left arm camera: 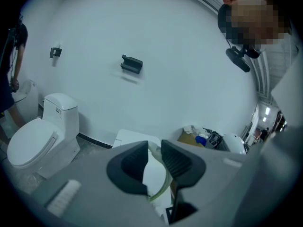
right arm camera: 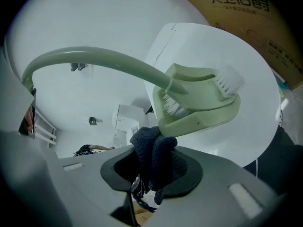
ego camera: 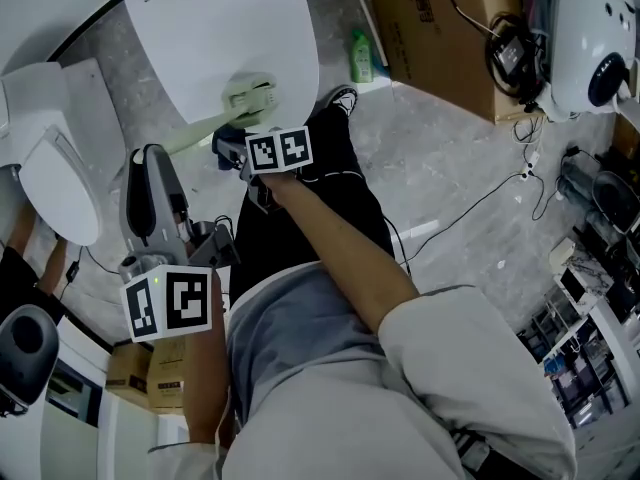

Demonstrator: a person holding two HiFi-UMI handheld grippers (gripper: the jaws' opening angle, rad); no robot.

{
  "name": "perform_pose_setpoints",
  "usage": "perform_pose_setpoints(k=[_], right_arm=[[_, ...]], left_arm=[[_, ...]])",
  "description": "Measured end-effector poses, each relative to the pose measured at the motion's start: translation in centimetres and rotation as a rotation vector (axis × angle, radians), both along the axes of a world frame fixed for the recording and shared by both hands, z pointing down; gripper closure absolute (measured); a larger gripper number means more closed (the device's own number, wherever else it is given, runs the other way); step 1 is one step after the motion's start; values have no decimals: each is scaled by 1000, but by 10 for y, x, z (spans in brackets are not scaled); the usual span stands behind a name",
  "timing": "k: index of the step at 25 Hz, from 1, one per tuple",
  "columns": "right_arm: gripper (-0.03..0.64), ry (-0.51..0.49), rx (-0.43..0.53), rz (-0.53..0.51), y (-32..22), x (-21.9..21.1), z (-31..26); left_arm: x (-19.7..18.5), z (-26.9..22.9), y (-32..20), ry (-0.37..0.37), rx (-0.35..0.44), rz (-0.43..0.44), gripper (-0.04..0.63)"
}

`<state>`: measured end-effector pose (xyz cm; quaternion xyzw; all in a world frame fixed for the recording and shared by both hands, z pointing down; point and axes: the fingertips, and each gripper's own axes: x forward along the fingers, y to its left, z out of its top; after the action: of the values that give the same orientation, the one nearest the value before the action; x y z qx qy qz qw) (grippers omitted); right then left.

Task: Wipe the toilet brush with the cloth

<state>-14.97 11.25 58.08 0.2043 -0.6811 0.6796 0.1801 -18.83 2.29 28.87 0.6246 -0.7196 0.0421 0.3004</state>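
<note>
Backdrop for everything is the white round panel (ego camera: 220, 28); a cardboard box (ego camera: 430, 38) stands just beside its right edge. The toilet brush (right arm camera: 199, 98) hangs in front of the panel, near its lower edge. Below the panel, my left gripper (left arm camera: 152, 148) is closed narrow on the pale green handle. My right gripper (right arm camera: 154, 154) is clamped on the dark cloth (right arm camera: 147, 143), which sits just under the brush head, touching it or nearly so. To wipe well, I think I must keep the handle firm, press the cloth against the head, then go around its rim. The box carries big Chinese characters that I cannot read surely.
</note>
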Motion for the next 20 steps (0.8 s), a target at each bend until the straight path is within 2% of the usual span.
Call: perform_pose_setpoints(k=[12, 20], right_arm=[[520, -45, -52, -62, 0, 15, -14], [518, -47, -13, -178, 3, 26, -23]], left_arm=[[1, -2, 1, -13, -21, -17, 595], [2, -5, -2, -24, -23, -27, 595]])
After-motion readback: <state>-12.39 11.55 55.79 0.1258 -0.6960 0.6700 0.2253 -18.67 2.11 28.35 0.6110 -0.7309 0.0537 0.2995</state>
